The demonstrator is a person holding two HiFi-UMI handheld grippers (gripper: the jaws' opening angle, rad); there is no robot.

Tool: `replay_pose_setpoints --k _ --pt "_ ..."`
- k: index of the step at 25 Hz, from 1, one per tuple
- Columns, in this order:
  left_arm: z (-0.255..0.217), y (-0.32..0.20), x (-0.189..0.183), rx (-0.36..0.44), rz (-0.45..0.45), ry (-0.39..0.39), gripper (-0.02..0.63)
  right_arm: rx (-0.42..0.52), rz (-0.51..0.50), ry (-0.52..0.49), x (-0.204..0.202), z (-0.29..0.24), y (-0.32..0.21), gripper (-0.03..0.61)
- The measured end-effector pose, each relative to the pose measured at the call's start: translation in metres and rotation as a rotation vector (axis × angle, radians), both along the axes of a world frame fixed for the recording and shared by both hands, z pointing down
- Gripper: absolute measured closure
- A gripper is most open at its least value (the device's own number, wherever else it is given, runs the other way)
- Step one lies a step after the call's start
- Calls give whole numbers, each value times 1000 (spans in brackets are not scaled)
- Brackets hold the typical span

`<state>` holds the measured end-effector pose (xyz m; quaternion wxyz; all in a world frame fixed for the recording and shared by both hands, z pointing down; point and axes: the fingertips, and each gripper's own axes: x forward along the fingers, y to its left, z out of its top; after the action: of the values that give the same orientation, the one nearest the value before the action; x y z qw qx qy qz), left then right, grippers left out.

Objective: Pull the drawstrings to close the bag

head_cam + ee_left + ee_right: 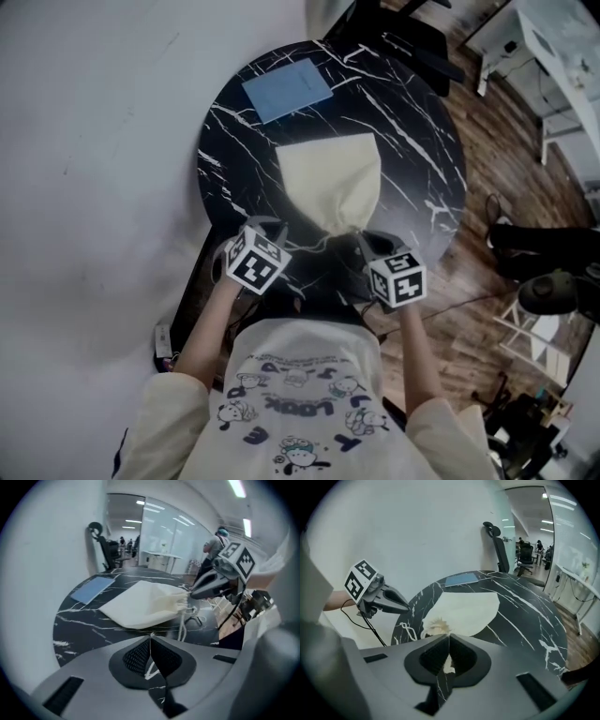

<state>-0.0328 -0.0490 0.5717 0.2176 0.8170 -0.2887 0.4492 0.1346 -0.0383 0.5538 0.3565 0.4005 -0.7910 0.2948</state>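
Note:
A cream drawstring bag (333, 183) lies flat on the round black marble table (422, 141), its gathered mouth (349, 228) toward me. My left gripper (277, 232) sits just left of the mouth and my right gripper (363, 237) just right of it. In the left gripper view the left gripper (151, 637) is shut with a thin white drawstring (183, 623) running from the bag (145, 604) into its jaws. In the right gripper view the right gripper (449, 637) is shut on a cream cord, with the puckered mouth (436, 626) just beyond it.
A blue sheet (286, 89) lies at the table's far edge. A white wall (94, 141) is on the left, and wooden floor (506, 187) with chairs and cables on the right. Office chairs and desks stand farther off.

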Motion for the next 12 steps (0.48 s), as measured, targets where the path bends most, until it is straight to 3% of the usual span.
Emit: replay_pose_setpoints --k 4,5,7,8,12 --pt "8 19 38 31 193 -68 569 11 -67 -8 -26 -5 6 561" --pt "11 22 41 31 213 -72 562 14 -77 -7 -29 -7 7 561" --pt "17 27 48 13 242 -61 463 19 -91 -3 -31 -9 8 561" --pt "19 29 50 2 255 -57 443 21 -95 -1 -30 -10 9 561" --pt "28 30 50 -32 287 -67 440 29 -94 8 -26 -13 8 561"
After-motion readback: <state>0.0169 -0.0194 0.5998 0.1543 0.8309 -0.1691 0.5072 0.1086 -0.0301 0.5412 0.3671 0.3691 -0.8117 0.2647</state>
